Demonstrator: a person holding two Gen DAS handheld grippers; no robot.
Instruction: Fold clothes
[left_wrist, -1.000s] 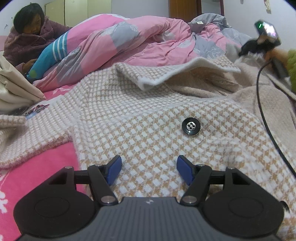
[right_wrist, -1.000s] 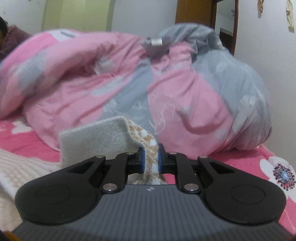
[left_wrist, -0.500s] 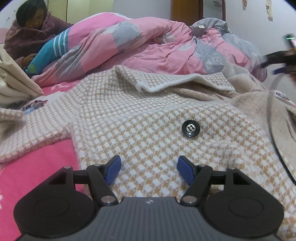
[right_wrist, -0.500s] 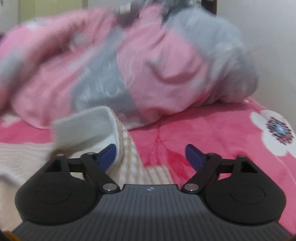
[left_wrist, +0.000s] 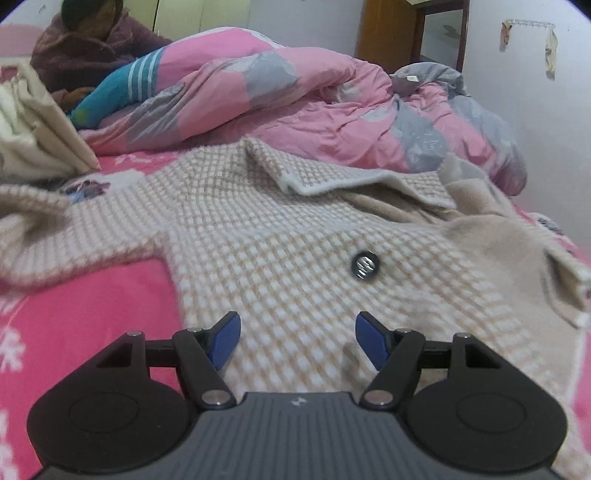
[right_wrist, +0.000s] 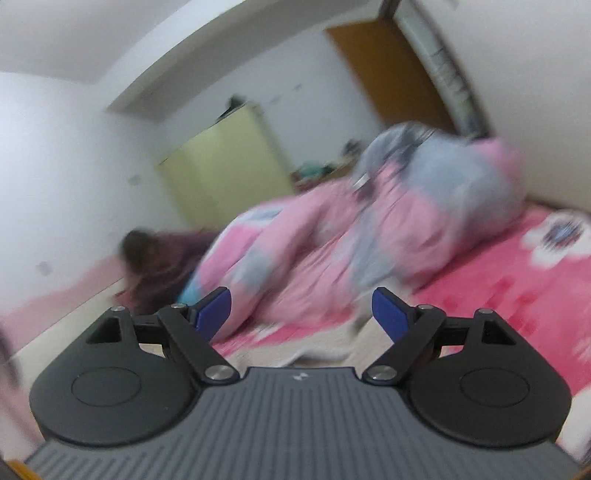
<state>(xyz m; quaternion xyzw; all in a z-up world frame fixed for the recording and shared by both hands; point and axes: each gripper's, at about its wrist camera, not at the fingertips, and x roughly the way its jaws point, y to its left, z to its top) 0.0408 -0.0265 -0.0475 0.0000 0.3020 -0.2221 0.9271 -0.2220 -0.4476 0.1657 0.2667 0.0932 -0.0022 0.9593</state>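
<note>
On the pink bed (left_wrist: 81, 310) the coat (left_wrist: 280, 236) lies spread, button (left_wrist: 364, 265) up, collar turned over. A second ago the right gripper (right_wrist: 301, 310) pinched a coat edge; now its fingers are apart and empty, swung up toward the quilt (right_wrist: 388, 229), so that flap is let go. Left gripper (left_wrist: 297, 338) hovers spread over the coat. Right view is blurred; the coat's right part is cut off.
</note>
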